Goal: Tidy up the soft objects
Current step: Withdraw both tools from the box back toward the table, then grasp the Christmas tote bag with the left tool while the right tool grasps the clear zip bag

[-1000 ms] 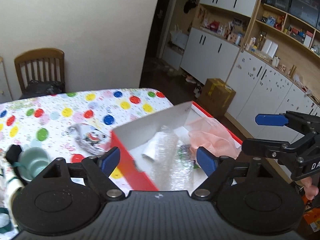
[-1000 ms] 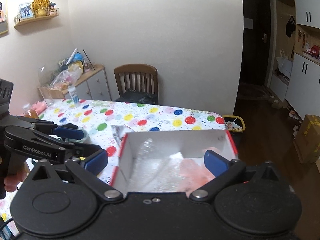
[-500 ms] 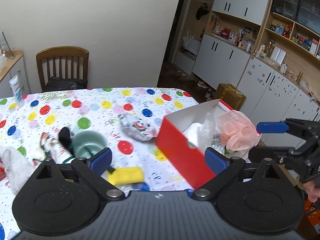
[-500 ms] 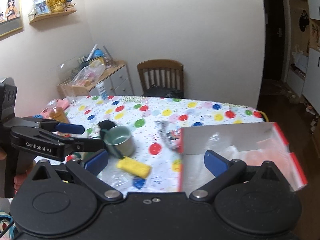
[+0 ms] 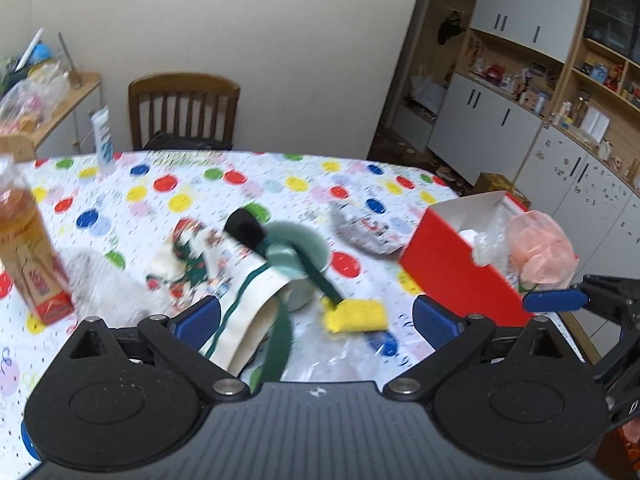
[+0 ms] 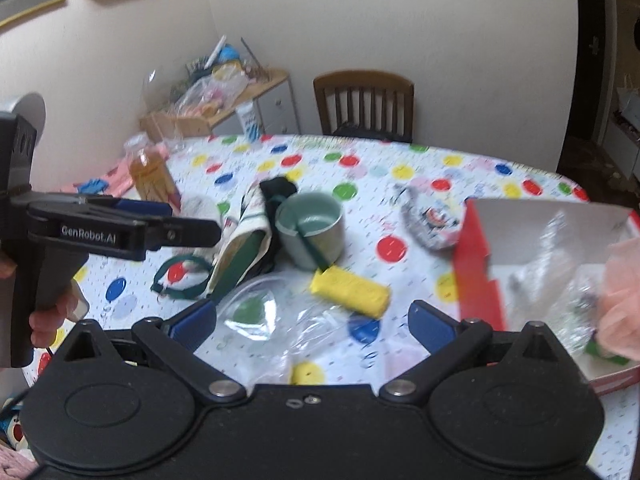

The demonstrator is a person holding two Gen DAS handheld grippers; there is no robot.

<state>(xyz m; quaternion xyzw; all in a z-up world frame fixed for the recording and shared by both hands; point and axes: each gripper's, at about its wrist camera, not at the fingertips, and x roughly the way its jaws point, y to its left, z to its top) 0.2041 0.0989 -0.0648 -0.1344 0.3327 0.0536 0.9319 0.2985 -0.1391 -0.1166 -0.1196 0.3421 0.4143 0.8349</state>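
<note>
Both grippers hover over the spotted table. My left gripper is open, with a yellow sponge and a cream bag with green trim lying below between its fingers, untouched. My right gripper is open too, above a clear plastic bag and the yellow sponge. At the right stands a red box holding crinkled plastic and a pink bag. A grey fluffy cloth lies at the left. In the right wrist view the left gripper shows side-on.
A green cup stands behind the sponge, with a green strap hanging into it. A crumpled printed pouch lies near the box. A tea bottle stands at the left. A wooden chair is behind the table.
Both views have swung left, from over the red box to the clutter in the table's middle. The box now sits at the right edge. The left jaws have spread wider.
</note>
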